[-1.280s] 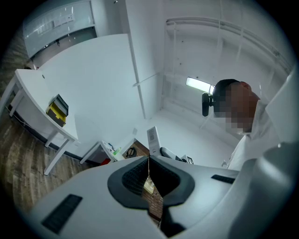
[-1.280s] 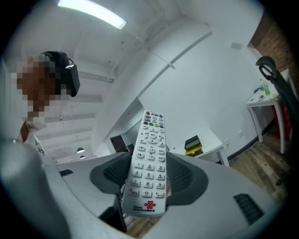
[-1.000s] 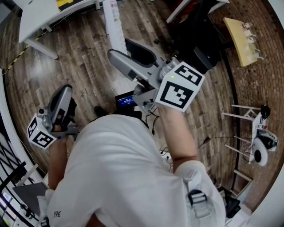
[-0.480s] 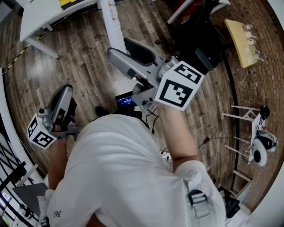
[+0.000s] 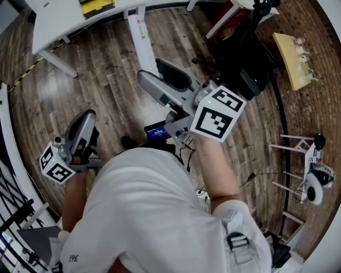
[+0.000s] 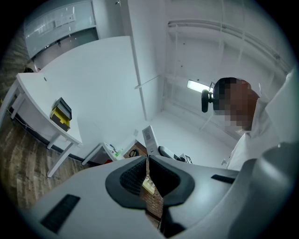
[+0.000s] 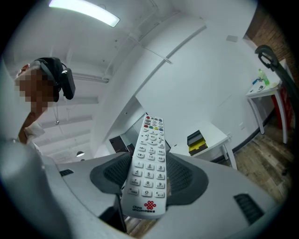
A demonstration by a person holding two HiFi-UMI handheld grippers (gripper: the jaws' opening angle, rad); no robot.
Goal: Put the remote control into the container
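Observation:
The white remote control [image 7: 150, 149], with coloured buttons at its far end, stands up between the pads of my right gripper [image 7: 148, 173], which is shut on its lower half. From the head view the remote [image 5: 139, 38] sticks out past the right gripper [image 5: 162, 81], held in front of the person's chest above the wooden floor. My left gripper [image 5: 85, 125] hangs low at the left. Its jaws [image 6: 147, 161] are pressed together with nothing between them. No container is clearly in view.
A white table [image 5: 58, 18] with a yellow and black box [image 5: 96, 6] stands at the top left. A small black device with a blue screen [image 5: 158, 131] lies on the wood floor. Black equipment [image 5: 248, 58], a yellow board [image 5: 292, 53] and a white stand [image 5: 311, 176] are at the right.
The head view has shifted, so both grippers sit slightly lower and more to the right in the picture. The right gripper still holds the remote; the left stays shut.

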